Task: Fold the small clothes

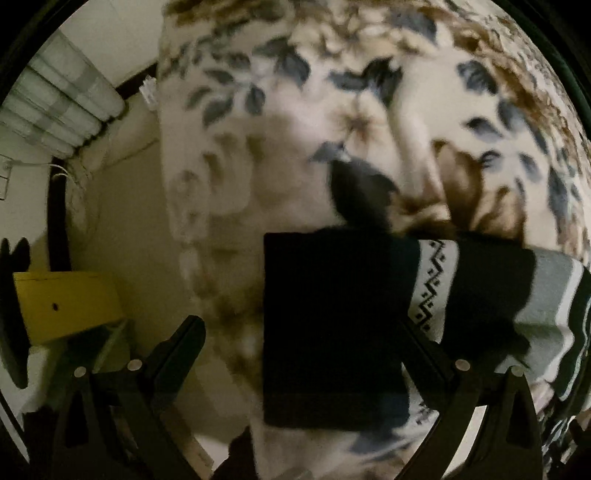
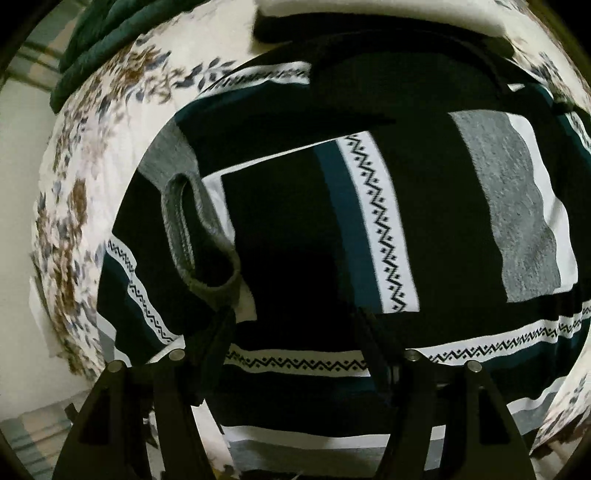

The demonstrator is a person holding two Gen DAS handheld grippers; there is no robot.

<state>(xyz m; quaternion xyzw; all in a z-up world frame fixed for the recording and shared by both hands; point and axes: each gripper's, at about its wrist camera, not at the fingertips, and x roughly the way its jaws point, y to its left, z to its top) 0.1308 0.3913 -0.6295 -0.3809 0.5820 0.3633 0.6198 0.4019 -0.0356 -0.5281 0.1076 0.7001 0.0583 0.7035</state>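
Note:
A striped knit sweater (image 2: 369, 229), black, teal, grey and white with zigzag bands, lies spread on a floral bedspread (image 2: 92, 155). One sleeve is folded across its body, and the grey collar (image 2: 199, 236) is at the left. My right gripper (image 2: 295, 321) hovers open over the sweater's lower middle, holding nothing. In the left wrist view the sweater's black ribbed cuff or hem (image 1: 328, 325) and a zigzag band (image 1: 432, 280) lie at the bed's edge. My left gripper (image 1: 299, 328) is open, its fingers standing either side of that black edge.
The floral bedspread (image 1: 332, 110) fills the left wrist view. A yellow box (image 1: 70, 306) and a pale floor are to the left of the bed. A dark green cloth (image 2: 107, 40) lies at the bed's far left. A white folded item (image 2: 388, 14) lies beyond the sweater.

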